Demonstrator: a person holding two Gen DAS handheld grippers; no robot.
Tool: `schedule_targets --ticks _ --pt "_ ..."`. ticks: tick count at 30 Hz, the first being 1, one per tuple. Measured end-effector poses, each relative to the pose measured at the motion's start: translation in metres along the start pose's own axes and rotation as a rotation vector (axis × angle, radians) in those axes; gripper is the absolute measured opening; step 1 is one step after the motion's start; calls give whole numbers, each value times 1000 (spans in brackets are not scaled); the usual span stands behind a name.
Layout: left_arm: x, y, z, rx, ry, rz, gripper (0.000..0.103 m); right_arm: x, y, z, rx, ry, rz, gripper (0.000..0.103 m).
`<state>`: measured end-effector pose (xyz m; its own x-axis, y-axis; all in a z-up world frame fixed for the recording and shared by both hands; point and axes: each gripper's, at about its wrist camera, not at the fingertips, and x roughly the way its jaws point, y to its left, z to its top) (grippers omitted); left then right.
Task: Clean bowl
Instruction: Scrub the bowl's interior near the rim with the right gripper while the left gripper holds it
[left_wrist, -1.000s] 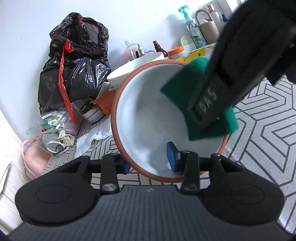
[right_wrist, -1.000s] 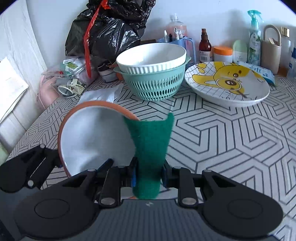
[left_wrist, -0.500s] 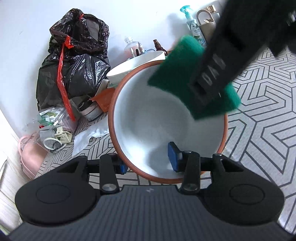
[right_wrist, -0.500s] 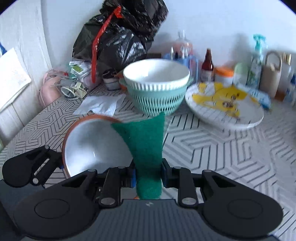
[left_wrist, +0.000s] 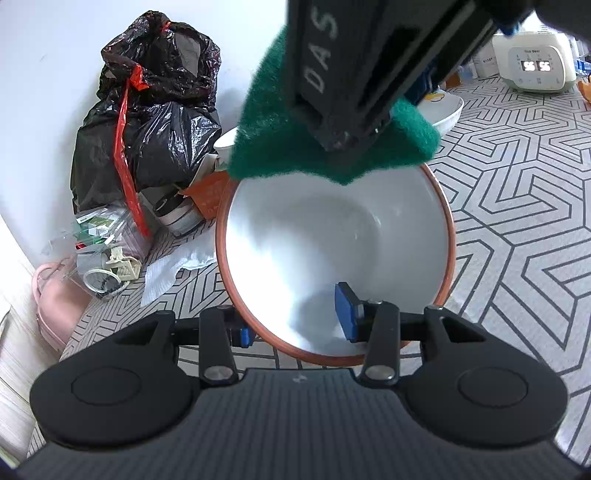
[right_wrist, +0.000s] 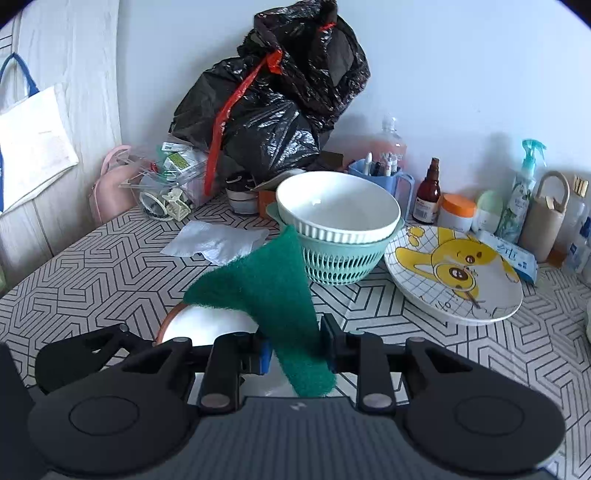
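A bowl with a white inside and a terracotta rim is tilted toward the left wrist camera. My left gripper is shut on its near rim, one blue pad inside and the other outside. A green scouring pad sticks up from my right gripper, which is shut on it. In the left wrist view the green scouring pad hangs over the bowl's far rim, clear of the inside, under a black finger. Only a slice of the bowl shows in the right wrist view.
A black rubbish bag stands against the wall. Beyond the pad, a white bowl sits in a mint colander. A cartoon plate lies to the right, and a tissue to the left. Bottles line the wall.
My right gripper has lifted the green pad out of the bowl to above its far rim, rolling as it rose. The left gripper and bowl have stayed put.
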<state>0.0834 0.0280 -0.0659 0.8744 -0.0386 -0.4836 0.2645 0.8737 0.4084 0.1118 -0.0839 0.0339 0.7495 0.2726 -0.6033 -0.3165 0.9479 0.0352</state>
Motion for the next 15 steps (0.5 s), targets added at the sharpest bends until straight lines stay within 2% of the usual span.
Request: schedule_targets --ticks 2,8,15 --pt "1 3 0 -13 2 -10 41 5 -9 -4 70 17 20 28" --pt "2 3 -1 -16 1 -14 40 26 -23 -22 164 80 58 28" --pt "1 0 -2 -19 1 -20 40 30 -19 -35 168 115 61 28"
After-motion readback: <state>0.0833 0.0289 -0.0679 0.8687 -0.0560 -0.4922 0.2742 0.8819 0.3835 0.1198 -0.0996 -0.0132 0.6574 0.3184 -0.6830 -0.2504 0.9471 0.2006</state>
